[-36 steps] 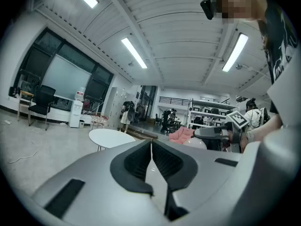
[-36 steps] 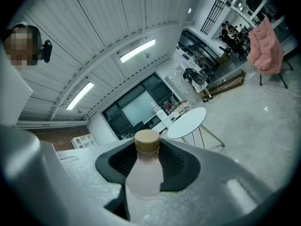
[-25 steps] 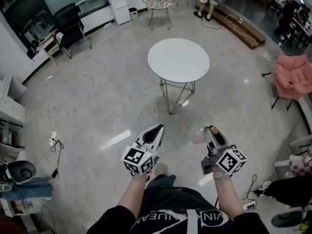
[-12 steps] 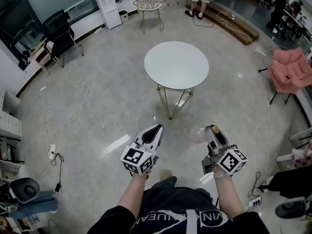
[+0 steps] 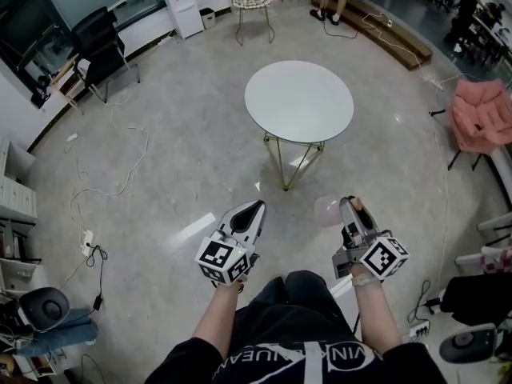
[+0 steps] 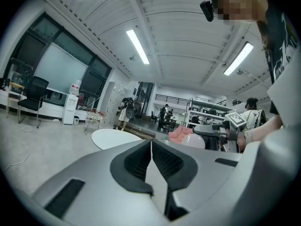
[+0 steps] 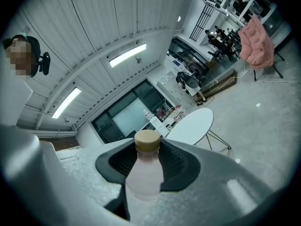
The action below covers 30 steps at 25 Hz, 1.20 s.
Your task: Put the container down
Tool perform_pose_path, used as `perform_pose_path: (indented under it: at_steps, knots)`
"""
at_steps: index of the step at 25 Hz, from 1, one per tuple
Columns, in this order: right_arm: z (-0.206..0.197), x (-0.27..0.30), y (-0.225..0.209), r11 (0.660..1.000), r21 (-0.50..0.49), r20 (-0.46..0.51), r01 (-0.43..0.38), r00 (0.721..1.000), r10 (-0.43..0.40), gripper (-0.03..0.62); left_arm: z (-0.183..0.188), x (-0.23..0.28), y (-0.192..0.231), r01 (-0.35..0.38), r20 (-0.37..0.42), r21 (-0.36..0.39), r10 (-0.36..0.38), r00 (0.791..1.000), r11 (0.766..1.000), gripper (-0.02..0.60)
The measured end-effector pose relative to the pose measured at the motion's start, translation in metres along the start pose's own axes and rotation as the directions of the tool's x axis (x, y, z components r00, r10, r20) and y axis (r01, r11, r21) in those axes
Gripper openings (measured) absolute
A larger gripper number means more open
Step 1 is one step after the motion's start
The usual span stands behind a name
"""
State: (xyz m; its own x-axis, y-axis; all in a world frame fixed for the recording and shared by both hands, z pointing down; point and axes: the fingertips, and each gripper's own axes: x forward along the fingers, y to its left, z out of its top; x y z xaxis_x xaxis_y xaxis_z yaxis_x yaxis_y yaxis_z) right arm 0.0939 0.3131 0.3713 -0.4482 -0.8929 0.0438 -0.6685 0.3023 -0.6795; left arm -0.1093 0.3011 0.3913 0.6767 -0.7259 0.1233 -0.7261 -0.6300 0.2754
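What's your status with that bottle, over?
Left gripper shut, empty. Right gripper shut on bottle. Bottle not yet down, held above the floor. Round table ahead, nothing seen in the way.

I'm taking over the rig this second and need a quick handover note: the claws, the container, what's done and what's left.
Left claw: shut, nothing in it.
Right claw: shut on the container, a pale pink bottle with a tan cap, held in the air in front of the person.
Round white table: ahead across the floor, out of reach from here.
Done: container is in hand.
Left: carry it to a surface, probably that table, set it down and open the right claw.
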Motion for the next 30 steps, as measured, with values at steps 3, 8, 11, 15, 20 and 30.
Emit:
perform_pose_path:
  at_steps: [3, 8, 11, 15, 20, 30]
  knots:
    - [0.001, 0.009, -0.003, 1.000, 0.008, -0.006, 0.000, 1.000, 0.000, 0.137, -0.003, 0.001, 0.007, -0.017, -0.006, -0.011, 0.017, 1.000, 1.000, 0.015]
    - [-0.001, 0.018, -0.003, 1.000, 0.009, -0.019, -0.002, 1.000, 0.002, 0.137, -0.008, 0.000, 0.012, -0.023, -0.018, -0.021, 0.023, 1.000, 1.000, 0.015]
    - [0.002, 0.027, -0.008, 1.000, 0.008, -0.020, -0.006, 1.000, 0.006, 0.137, -0.008, 0.006, 0.019, -0.027, -0.018, -0.021, 0.027, 0.999, 0.999, 0.015]
    - [0.005, 0.048, -0.013, 1.000, 0.016, -0.031, -0.012, 0.999, 0.013, 0.137, 0.000, 0.016, 0.037, -0.041, -0.018, -0.021, 0.041, 0.999, 0.999, 0.015]
    - [0.015, 0.082, -0.019, 0.999, 0.013, -0.047, -0.030, 0.998, 0.031, 0.137, 0.016, 0.045, 0.061, -0.046, -0.012, -0.020, 0.045, 0.999, 0.999, 0.015]
    - [0.042, 0.146, -0.051, 0.999, 0.007, -0.068, -0.037, 0.997, 0.037, 0.137, 0.029, 0.119, 0.098, -0.026, -0.026, -0.036, 0.026, 0.999, 0.999, 0.015]
